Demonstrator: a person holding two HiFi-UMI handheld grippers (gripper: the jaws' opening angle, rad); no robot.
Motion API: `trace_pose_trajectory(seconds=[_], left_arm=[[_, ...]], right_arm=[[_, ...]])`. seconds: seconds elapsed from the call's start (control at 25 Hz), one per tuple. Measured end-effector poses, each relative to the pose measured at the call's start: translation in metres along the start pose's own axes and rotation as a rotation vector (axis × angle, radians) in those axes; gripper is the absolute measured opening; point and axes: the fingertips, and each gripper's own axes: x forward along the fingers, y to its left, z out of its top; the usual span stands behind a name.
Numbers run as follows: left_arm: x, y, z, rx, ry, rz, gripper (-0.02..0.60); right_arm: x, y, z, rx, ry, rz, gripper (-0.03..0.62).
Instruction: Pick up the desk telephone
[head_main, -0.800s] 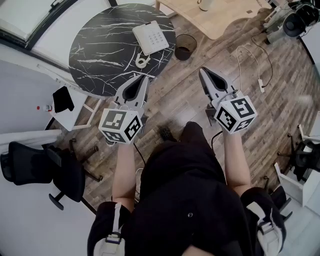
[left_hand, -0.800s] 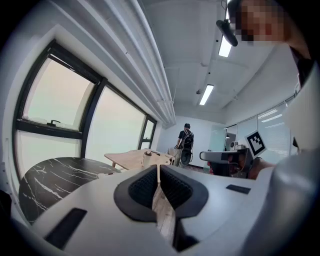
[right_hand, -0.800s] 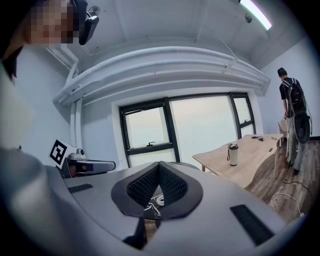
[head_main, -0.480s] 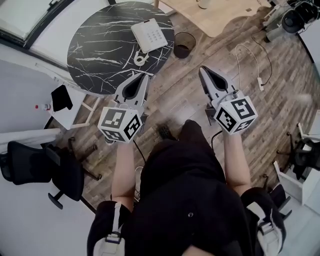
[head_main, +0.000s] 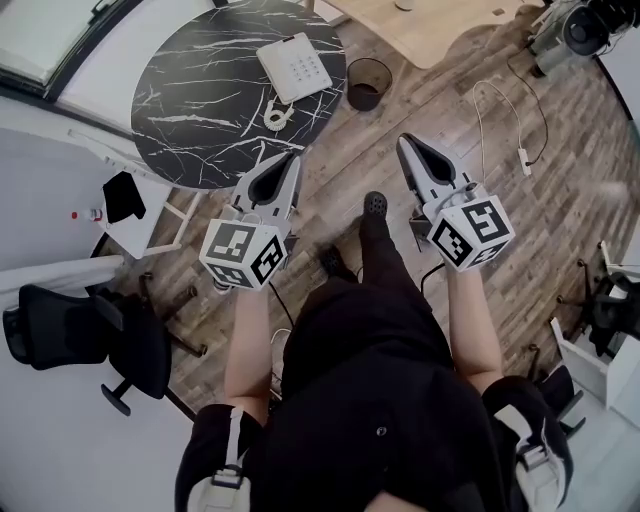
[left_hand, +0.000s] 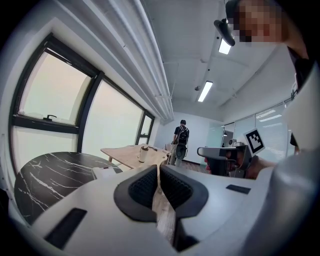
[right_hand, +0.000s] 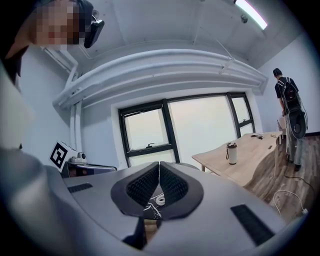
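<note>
The white desk telephone (head_main: 293, 67) lies on the right side of a round black marble table (head_main: 200, 90), with its coiled cord (head_main: 275, 117) beside it near the table's edge. My left gripper (head_main: 292, 157) is shut and empty, held level just short of the table's near edge. My right gripper (head_main: 405, 142) is also shut and empty, over the wooden floor to the right of the table. In the left gripper view the jaws (left_hand: 159, 167) are pressed together, with the table (left_hand: 50, 175) at the left. In the right gripper view the coiled cord (right_hand: 160, 200) shows beneath the shut jaws.
A black waste bin (head_main: 367, 88) stands on the floor right of the table, beside a light wooden table (head_main: 440, 30). A white cable (head_main: 500, 120) trails on the floor. A black office chair (head_main: 80, 340) is at the left. Another person (left_hand: 181, 140) stands far off.
The person has stepped forward: a black shoe now shows on the floor between the grippers, and the scene has shifted slightly. Both grippers stay shut and level.
</note>
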Motion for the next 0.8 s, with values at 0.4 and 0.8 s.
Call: trace_pose_trajectory(seconds=[0.4, 0.8], left_arm=[[0.045, 0.03, 0.009, -0.02, 0.016, 0.076, 0.029], [0.116, 0.063, 0.036, -0.036, 0.003, 0.172, 0.029]], right_arm=[[0.061, -0.044, 0.004, 0.017, 0.05, 0.077, 0.032], [0.134, -0.107, 0.025, 0.009, 0.087, 0.178, 0.032]])
